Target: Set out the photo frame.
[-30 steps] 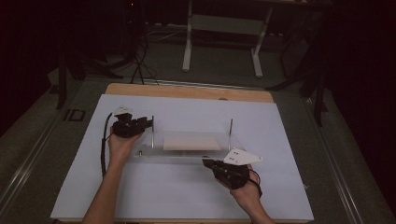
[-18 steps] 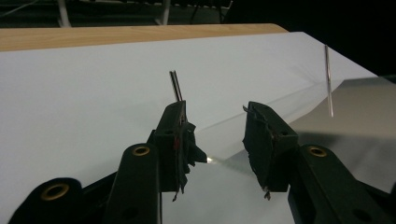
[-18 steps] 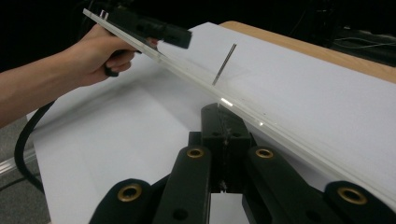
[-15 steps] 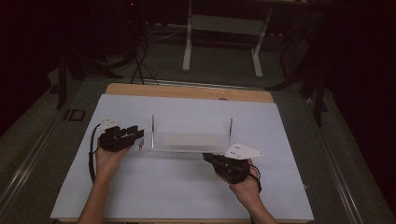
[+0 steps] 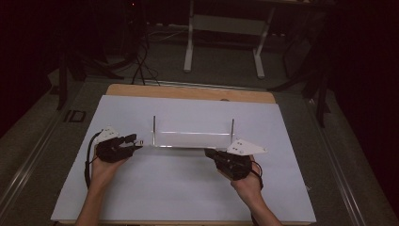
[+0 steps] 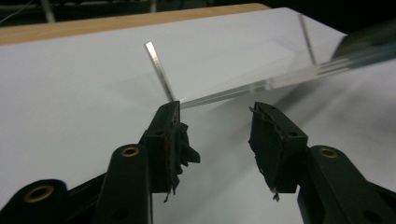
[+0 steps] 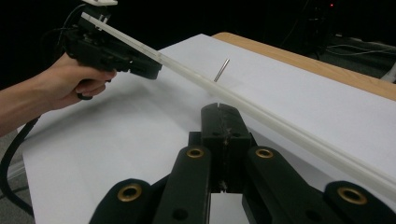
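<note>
A clear acrylic stand (image 5: 193, 139) with two thin upright ends lies on the white sheet (image 5: 179, 188). My left gripper (image 5: 136, 141) is open just left of its left front corner. In the left gripper view the jaws (image 6: 215, 126) stand apart with nothing between them, and the stand's edge (image 6: 224, 95) runs just beyond their tips. My right gripper (image 5: 208, 152) is at the stand's right front corner. Its jaws (image 7: 223, 109) are pressed together, the stand's edge (image 7: 280, 126) passing just beyond them. The right gripper view also has the left gripper (image 7: 140, 65) farther off.
The white sheet covers most of a wooden table (image 5: 188, 92). Behind the table stand a white desk frame (image 5: 188, 47) and dark cables on the floor. Bare sheet lies in front of the stand, between the person's two forearms.
The left gripper left the stand's left upright, swung out to the left, and now sits lower at the stand's left front corner. The right gripper has barely moved.
</note>
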`<state>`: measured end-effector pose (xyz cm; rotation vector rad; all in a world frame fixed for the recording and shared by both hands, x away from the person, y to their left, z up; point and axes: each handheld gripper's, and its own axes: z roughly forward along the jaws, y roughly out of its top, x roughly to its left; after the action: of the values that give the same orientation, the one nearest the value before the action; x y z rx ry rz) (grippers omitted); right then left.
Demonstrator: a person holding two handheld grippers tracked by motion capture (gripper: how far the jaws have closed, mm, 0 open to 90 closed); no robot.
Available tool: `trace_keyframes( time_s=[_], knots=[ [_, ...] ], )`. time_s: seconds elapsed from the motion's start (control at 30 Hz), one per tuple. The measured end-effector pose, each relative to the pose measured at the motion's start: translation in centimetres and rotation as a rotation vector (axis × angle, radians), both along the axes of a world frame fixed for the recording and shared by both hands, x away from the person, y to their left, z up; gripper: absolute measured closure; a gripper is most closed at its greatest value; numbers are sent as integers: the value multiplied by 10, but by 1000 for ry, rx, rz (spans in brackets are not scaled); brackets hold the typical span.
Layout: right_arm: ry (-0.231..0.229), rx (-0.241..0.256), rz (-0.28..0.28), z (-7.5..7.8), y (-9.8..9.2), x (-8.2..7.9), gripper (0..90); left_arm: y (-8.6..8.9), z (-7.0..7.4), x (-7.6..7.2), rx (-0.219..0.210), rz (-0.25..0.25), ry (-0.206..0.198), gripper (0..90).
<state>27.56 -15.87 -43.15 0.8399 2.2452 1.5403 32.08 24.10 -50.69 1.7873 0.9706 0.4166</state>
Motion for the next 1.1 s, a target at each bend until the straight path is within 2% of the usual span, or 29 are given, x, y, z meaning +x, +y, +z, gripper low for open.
trace_keyframes(
  time_s=[0.2, 0.33, 0.43, 0.6, 0.77, 0.83, 0.93, 1.1],
  knots=[
    [0, 3, -4, 2, 0, 2, 900, -16, 5, 1, 46, -41, -45, 458],
    [-3, 2, -3, 3, 0, 4, 900, -22, 12, 0, 26, -68, -101, 411],
    [-1, 0, -3, 4, 0, 5, 900, -26, 16, 1, 27, -77, -133, 384],
    [-2, 5, -6, 5, 0, 8, 900, -32, 17, 6, 35, -88, -147, 374],
    [-6, 5, -10, 9, 1, 12, 900, -36, 19, 6, 41, -91, -172, 409],
    [-9, 4, -13, 10, 1, 14, 900, -37, 20, 7, 32, -93, -176, 424],
    [-15, 1, -16, 13, 1, 16, 900, -35, 21, 10, 9, -97, -157, 441],
    [-23, -1, -24, 17, 0, 21, 900, -35, 24, 14, 1, -90, -148, 442]
  ],
)
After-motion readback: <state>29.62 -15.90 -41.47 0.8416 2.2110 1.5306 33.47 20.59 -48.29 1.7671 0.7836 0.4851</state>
